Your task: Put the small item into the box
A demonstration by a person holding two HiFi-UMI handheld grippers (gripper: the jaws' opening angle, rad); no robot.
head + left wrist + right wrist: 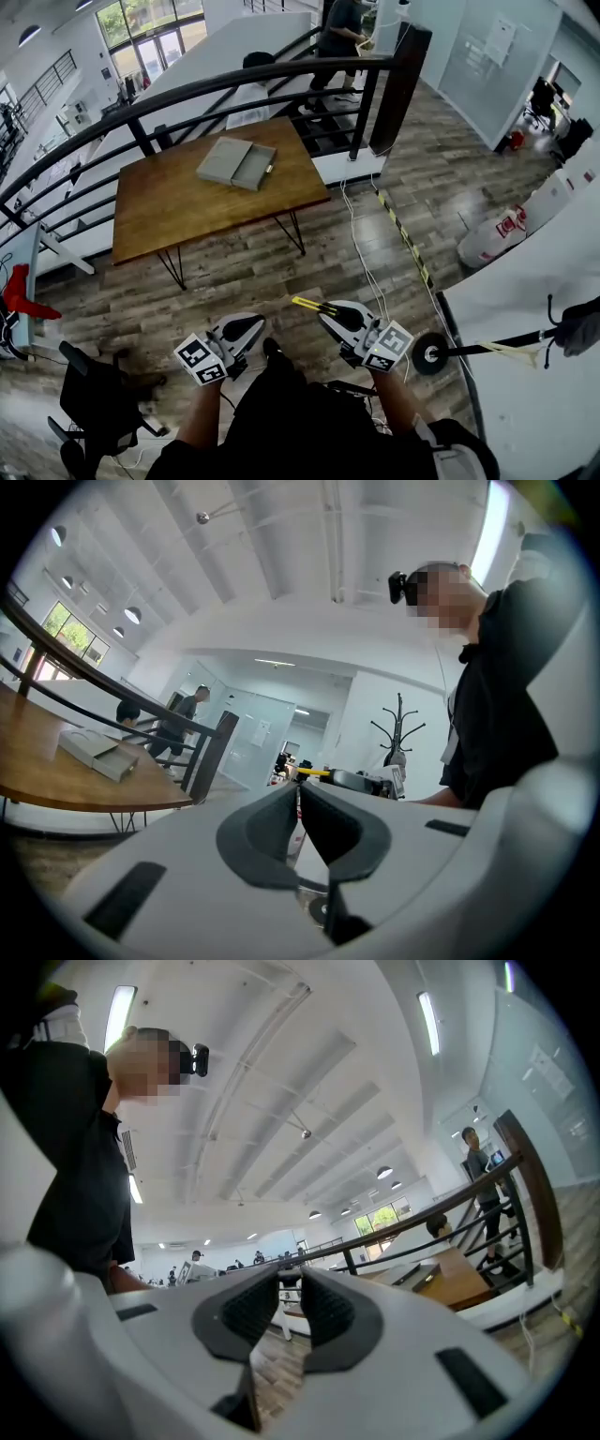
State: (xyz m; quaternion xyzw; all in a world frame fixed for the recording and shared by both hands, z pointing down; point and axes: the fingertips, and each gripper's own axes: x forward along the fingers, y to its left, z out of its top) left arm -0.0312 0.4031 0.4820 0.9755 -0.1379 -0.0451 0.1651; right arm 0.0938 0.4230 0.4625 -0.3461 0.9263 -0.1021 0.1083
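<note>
The small yellow item (pixel 307 304) is sitting pinched in the tips of the right gripper (pixel 291 1281), poking sideways toward the left gripper (pixel 298 791), whose jaws are resting together, empty. The grey box (pixel 234 161) is lying on the wooden table (pixel 169 206), well ahead of both.

The box (pixel 234 161) is grey and flat, with its tray slid partway out sideways. It lies near the far edge of the wooden desk (pixel 178 211). The small item (pixel 310 305), a thin yellow strip with dark marks, sticks out from the tips of the right claw (pixel 325 317), well apart from the box.
</note>
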